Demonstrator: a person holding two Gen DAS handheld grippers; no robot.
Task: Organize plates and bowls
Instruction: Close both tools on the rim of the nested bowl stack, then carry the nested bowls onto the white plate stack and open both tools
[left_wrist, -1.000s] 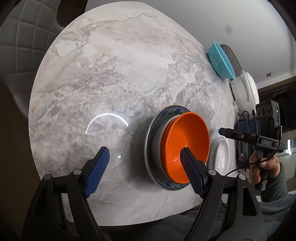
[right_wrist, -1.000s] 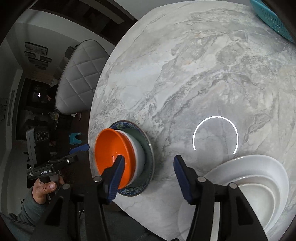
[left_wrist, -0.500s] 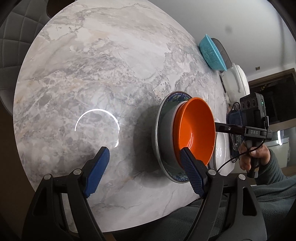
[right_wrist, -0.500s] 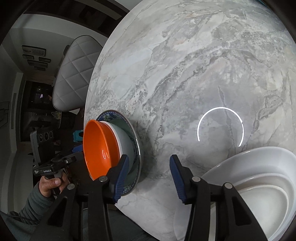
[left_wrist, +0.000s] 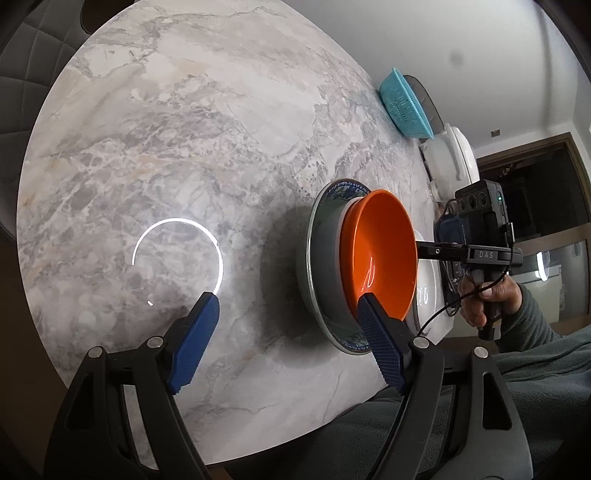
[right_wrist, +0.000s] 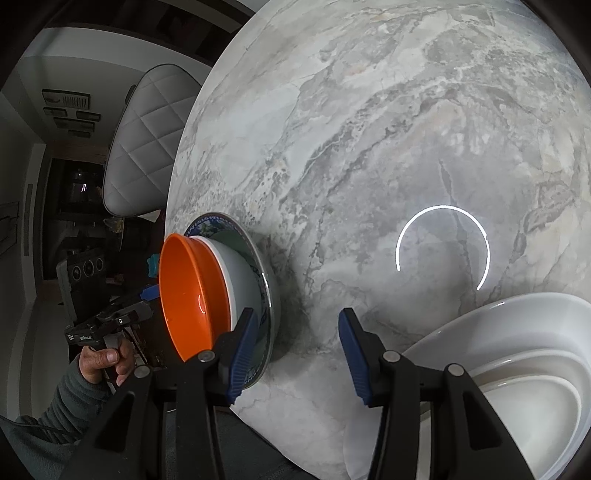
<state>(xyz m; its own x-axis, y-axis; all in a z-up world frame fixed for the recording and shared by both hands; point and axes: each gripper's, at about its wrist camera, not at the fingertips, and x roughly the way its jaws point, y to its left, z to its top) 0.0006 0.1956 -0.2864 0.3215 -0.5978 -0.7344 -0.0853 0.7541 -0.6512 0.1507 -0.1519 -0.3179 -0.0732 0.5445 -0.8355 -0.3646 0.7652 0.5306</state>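
Left wrist view.
- My left hand-held gripper (left_wrist: 284, 325): jaws wide apart, nothing between them, only bare grey-veined marble tabletop (left_wrist: 184, 147) under the gap.
- Glossy orange plastic bowl (left_wrist: 380, 258): just beyond my right-side finger, nested in a white bowl (left_wrist: 327, 266), both on a blue-patterned rimmed plate (left_wrist: 340, 188). The stack looks finished.
- Flat white plate (left_wrist: 428, 295): beyond the stack, mostly hidden.
- My right hand-held gripper (left_wrist: 428, 251): on the far side of the orange bowl; its jaw gap cannot be read from here.
- Turquoise perforated plastic basket (left_wrist: 406, 107) and white lidded dish (left_wrist: 450, 158): far off to my right.

Right wrist view.
- Right hand-held gripper (right_wrist: 295, 339): jaws part open and empty, bare tabletop between them.
- The orange bowl stack: touching or just behind my left-side finger; which, I cannot tell.
- White oval dishes, nested (right_wrist: 524, 369): just beyond my right-side finger, at the tabletop's near edge.
- Left hand-held gripper: past the stack, held in my hand (right_wrist: 107, 362).

Step in hand, as I judge it: between placements, both grippers low and empty. The next move likely calls for picking a loose white piece; a thin rim needs a careful pinch, with the finger kept clear of the stack.
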